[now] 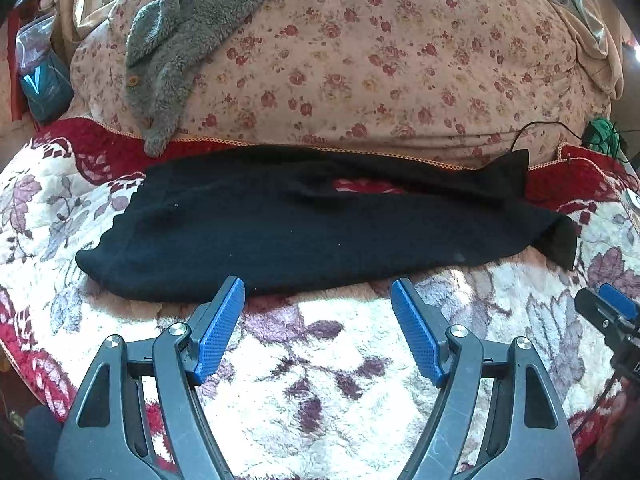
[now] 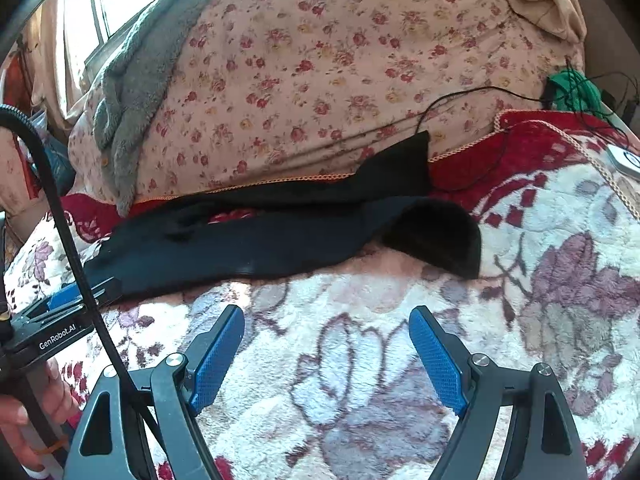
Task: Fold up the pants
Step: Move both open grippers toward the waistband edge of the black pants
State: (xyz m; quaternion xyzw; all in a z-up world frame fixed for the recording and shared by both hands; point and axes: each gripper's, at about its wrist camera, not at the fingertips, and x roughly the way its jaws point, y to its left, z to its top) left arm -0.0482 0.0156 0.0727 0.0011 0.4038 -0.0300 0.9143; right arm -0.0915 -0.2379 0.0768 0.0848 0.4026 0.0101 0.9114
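Observation:
Black pants (image 1: pixel 304 228) lie stretched left to right across a fluffy floral blanket (image 1: pixel 320 360), with the waist at the left and the leg ends at the right. The two legs part slightly, showing red blanket between them. My left gripper (image 1: pixel 318 286) is open, its blue pads just short of the pants' near edge, nothing between them. In the right wrist view the same pants (image 2: pixel 248 248) lie ahead, with a leg end (image 2: pixel 440 236) curled over. My right gripper (image 2: pixel 326 314) is open above the blanket (image 2: pixel 360 360), a short way from the pants.
A floral quilt (image 1: pixel 380 60) is heaped behind the pants, with a grey fleece garment (image 1: pixel 180 40) draped over its left side. A black cable (image 2: pixel 460 100) and green yarn (image 2: pixel 572 88) lie at the far right. A hand (image 2: pixel 24 412) holds the left gripper's body at the left.

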